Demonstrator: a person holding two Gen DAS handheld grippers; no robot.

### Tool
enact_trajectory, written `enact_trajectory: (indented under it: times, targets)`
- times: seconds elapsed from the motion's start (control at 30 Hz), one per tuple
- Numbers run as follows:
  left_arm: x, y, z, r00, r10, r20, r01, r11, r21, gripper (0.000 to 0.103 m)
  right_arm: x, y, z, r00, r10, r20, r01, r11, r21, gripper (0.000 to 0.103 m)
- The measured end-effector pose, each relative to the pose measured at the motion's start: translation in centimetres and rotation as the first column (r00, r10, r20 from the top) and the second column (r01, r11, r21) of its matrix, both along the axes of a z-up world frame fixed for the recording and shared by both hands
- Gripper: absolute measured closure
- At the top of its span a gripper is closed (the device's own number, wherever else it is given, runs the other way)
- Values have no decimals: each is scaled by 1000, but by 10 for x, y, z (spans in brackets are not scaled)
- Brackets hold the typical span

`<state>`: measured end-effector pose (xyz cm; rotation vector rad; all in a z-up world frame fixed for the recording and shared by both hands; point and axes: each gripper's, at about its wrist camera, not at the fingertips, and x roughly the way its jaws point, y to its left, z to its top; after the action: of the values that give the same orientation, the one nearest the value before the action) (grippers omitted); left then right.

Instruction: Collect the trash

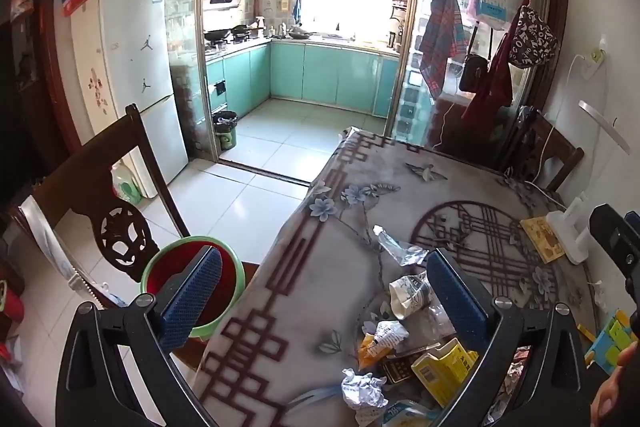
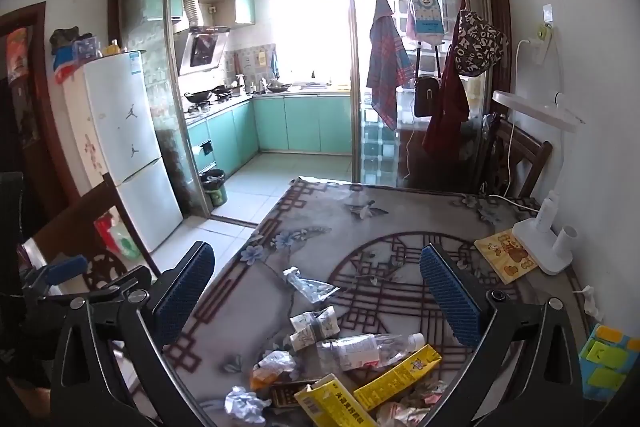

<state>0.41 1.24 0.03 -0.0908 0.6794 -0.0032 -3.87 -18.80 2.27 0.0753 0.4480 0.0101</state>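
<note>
A pile of trash lies on the patterned table (image 2: pixel 400 211): a clear plastic bottle (image 2: pixel 368 345), two yellow cartons (image 2: pixel 396 377), a crushed paper cup (image 2: pixel 316 325), a clear wrapper (image 2: pixel 310 285) and a crumpled white paper ball (image 2: pixel 244 405). The left wrist view shows the same pile, with the paper ball (image 1: pixel 362 389), a yellow carton (image 1: pixel 444 369) and the cup (image 1: pixel 410 293). A green bin with a red inside (image 1: pixel 196 283) stands on the floor left of the table. My left gripper (image 1: pixel 324 301) is open and empty over the table's left edge. My right gripper (image 2: pixel 316 297) is open and empty above the pile.
A dark wooden chair (image 1: pixel 116 227) stands beside the bin. A white desk lamp base (image 2: pixel 546 247), a yellow booklet (image 2: pixel 506 255) and colourful sticky notes (image 2: pixel 604 359) sit at the table's right side. A fridge (image 1: pixel 132 75) and the kitchen doorway lie beyond.
</note>
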Motion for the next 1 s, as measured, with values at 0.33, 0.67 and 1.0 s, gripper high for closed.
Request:
enact_trajectory:
  times: [0.33, 0.67, 1.0]
  targets:
    - [-2, 9, 4, 1000, 11, 20, -11, 1000, 9, 0, 5, 12, -5, 1000, 1, -5, -2, 1000, -14, 0]
    - [-1, 6, 4, 1000, 7, 21, -8, 1000, 24, 0, 6, 11, -5, 1000, -3, -12, 3, 1000, -13, 0]
    - [-2, 6, 6, 1000, 16, 26, -17, 999, 30, 0, 6, 9, -7, 1000, -3, -12, 3, 1000, -15, 0]
